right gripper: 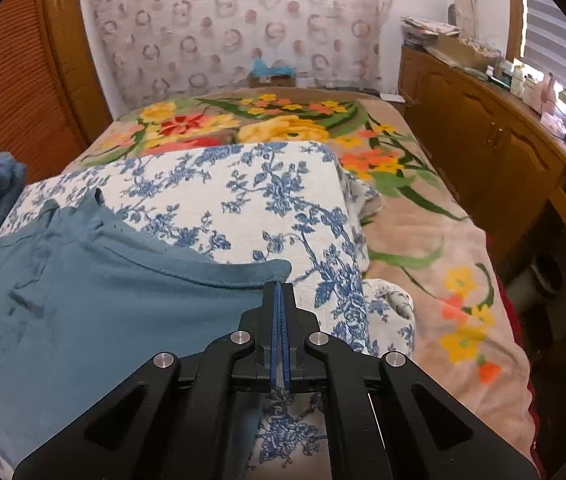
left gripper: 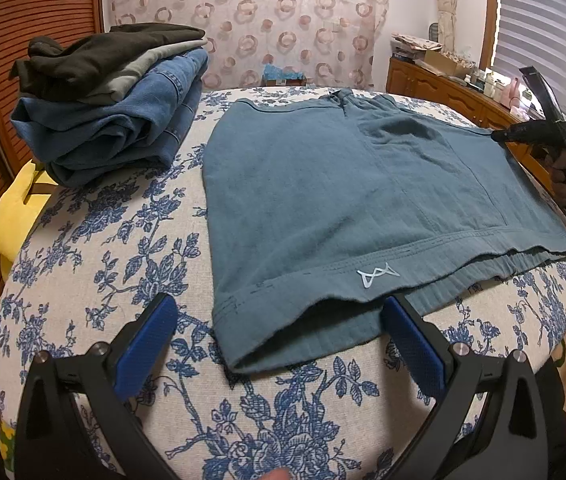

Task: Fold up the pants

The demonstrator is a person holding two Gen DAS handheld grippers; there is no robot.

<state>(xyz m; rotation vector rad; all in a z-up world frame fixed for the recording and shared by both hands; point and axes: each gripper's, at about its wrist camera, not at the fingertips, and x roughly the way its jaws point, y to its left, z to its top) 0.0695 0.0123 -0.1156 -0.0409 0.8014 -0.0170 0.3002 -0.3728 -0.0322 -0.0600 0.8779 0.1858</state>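
Teal pants (left gripper: pixel 343 200) lie folded flat on a blue-flowered white cushion (left gripper: pixel 131 248); a small white logo (left gripper: pixel 377 274) sits near the hem closest to me. My left gripper (left gripper: pixel 279 320) is open, its blue pads (left gripper: pixel 147 344) straddling the near left corner of the pants, just above the cushion. My right gripper (right gripper: pixel 281 286) is shut on the pants' far right corner (right gripper: pixel 275 270). It also shows in the left wrist view (left gripper: pixel 499 135) at the right edge of the pants.
A stack of folded clothes (left gripper: pixel 111 100), jeans under grey and black garments, sits at the cushion's back left. A yellow item (left gripper: pixel 15 216) lies left of it. A floral blanket (right gripper: pixel 423 208) covers the bed to the right. A wooden cabinet (right gripper: pixel 483 140) runs along the right wall.
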